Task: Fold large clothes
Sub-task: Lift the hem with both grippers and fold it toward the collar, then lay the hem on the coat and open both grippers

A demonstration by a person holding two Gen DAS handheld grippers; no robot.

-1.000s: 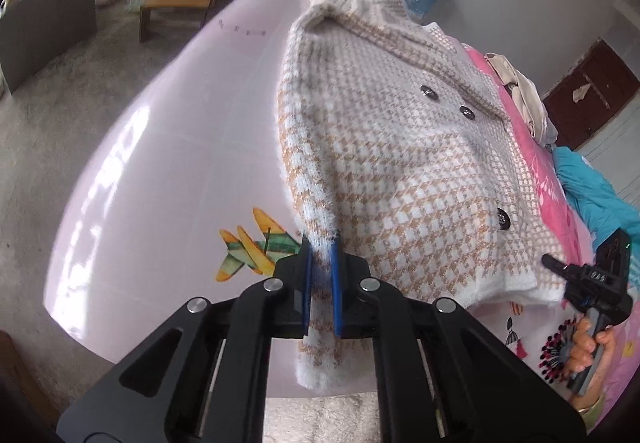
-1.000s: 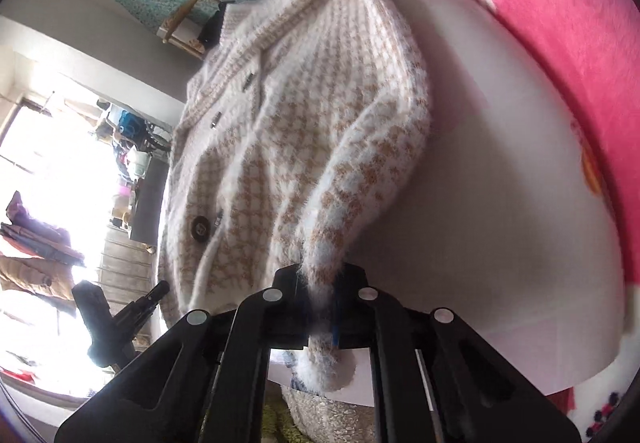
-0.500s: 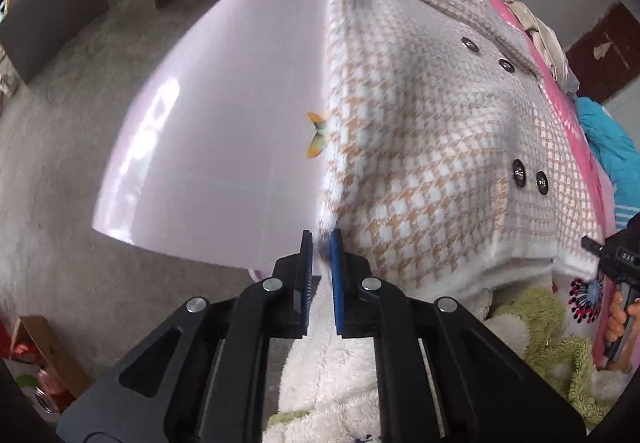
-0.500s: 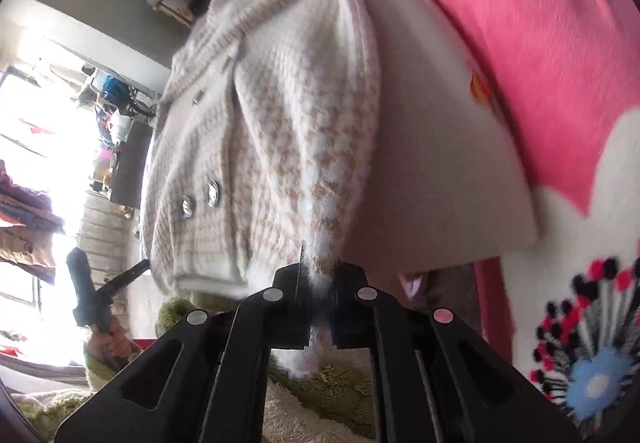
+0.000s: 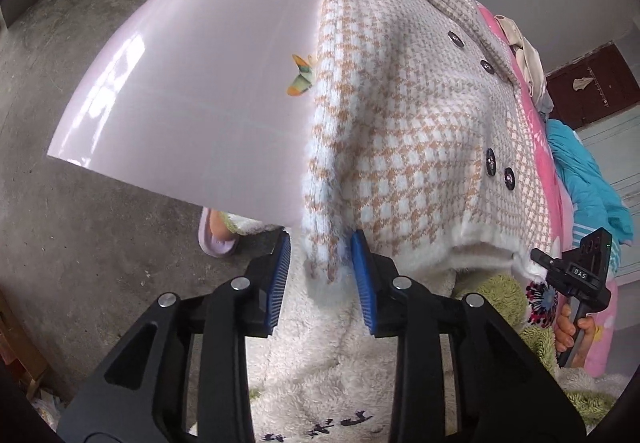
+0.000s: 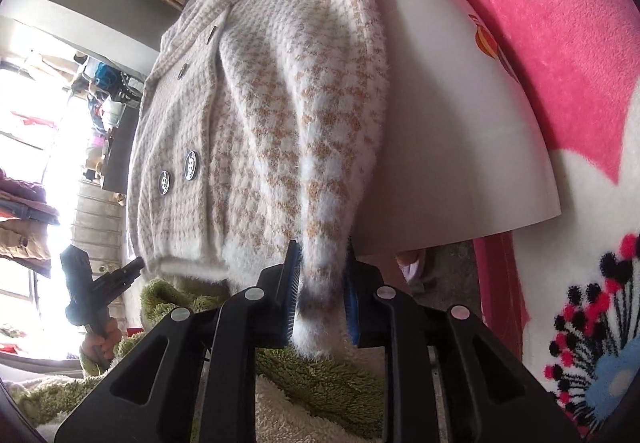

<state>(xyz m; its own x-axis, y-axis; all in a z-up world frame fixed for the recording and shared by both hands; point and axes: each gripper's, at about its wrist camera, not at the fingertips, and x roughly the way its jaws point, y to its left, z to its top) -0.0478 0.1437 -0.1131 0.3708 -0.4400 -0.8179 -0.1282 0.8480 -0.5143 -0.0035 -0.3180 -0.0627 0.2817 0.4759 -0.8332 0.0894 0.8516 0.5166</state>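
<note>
The houndstooth coat (image 5: 404, 115) lies buttoned on the pale worktop (image 5: 208, 83), both sleeve cuffs hanging over its near edge. The left gripper (image 5: 320, 275) is opening, one cuff loose between its pads. The right gripper (image 6: 322, 295) is opening narrowly around the other cuff.

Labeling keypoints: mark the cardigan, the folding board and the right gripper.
cardigan (image 5: 404, 115): left wrist view, front panel.
folding board (image 5: 200, 83): left wrist view, bare pink surface.
right gripper (image 6: 320, 283): right wrist view, midway between fingertips, jaws opening around a sleeve cuff.
</note>
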